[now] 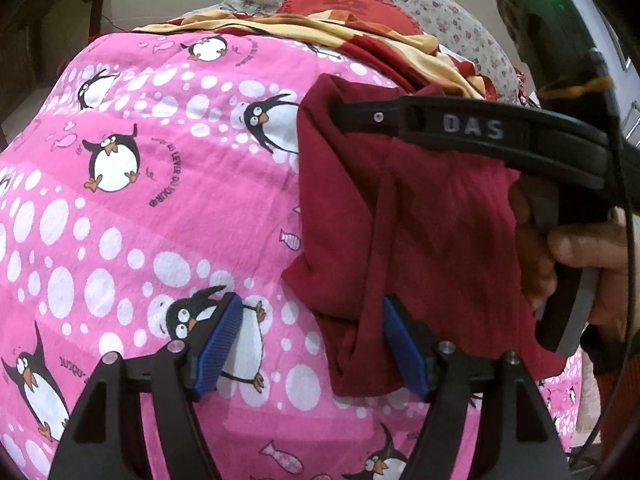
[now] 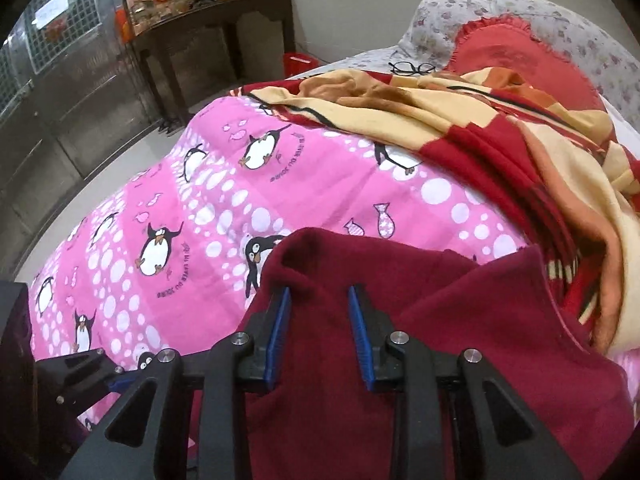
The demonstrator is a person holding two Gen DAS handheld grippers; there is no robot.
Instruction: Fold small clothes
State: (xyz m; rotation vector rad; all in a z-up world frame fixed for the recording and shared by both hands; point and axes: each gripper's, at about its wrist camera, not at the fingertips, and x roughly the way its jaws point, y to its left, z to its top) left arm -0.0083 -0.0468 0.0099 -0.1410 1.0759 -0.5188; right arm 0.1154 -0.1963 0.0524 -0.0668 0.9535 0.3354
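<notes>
Two grippers we hold over the bed's pink penguin sheet (image 1: 160, 220): our left gripper (image 1: 312, 344) gapes wide and grips nothing, its right pad at the maroon garment's (image 1: 420, 220) edge, while our right gripper (image 2: 320, 332) stands half open over that garment, pads not pressing it.

Maroon garment (image 2: 460, 320) on pink penguin-print, white-dotted bedsheet (image 1: 168, 208).

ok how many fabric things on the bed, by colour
dark red garment: 1
pink penguin cover: 1
red and yellow blanket: 1
red frilled cushion: 1
floral pillows: at least 1, exact count unclear
total: at least 5
</notes>
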